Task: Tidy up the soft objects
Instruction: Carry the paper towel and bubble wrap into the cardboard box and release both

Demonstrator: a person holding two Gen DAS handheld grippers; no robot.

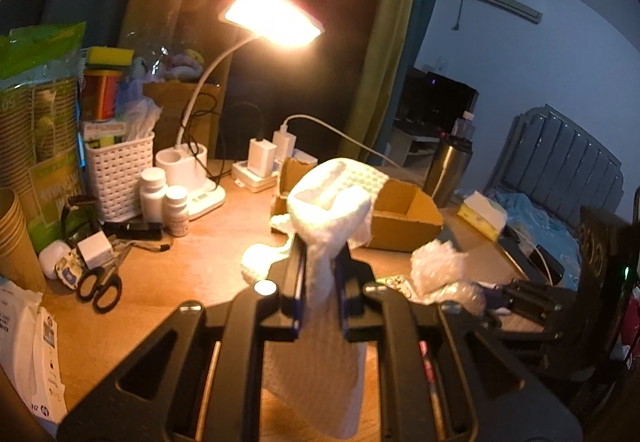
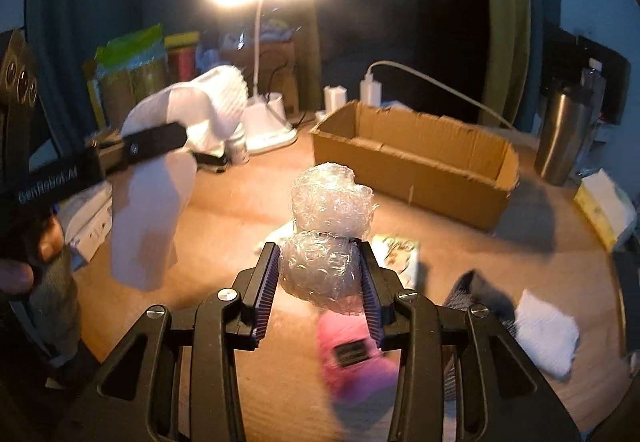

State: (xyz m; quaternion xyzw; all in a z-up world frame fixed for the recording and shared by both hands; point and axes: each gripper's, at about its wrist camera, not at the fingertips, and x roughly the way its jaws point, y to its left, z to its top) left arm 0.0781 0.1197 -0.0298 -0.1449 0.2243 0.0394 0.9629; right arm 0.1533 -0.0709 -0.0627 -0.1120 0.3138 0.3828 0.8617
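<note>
My left gripper (image 1: 320,266) is shut on a white textured cloth (image 1: 332,202) and holds it above the wooden desk (image 1: 168,282). The cloth flops over the fingertips and hangs below them. In the right wrist view the left gripper (image 2: 168,134) shows at the left with the cloth (image 2: 152,210) dangling. My right gripper (image 2: 318,262) is shut on a crumpled wad of bubble wrap (image 2: 324,226), held above the desk in front of an open cardboard box (image 2: 412,162). The box also shows in the left wrist view (image 1: 404,218), beyond the cloth.
A lit desk lamp (image 1: 272,18) stands at the back. A white basket (image 1: 120,174), pill bottles (image 1: 164,198) and scissors (image 1: 100,286) crowd the left. A steel flask (image 2: 564,134) stands right of the box. A pink soft item (image 2: 356,358) and a white cloth (image 2: 548,338) lie under the right gripper.
</note>
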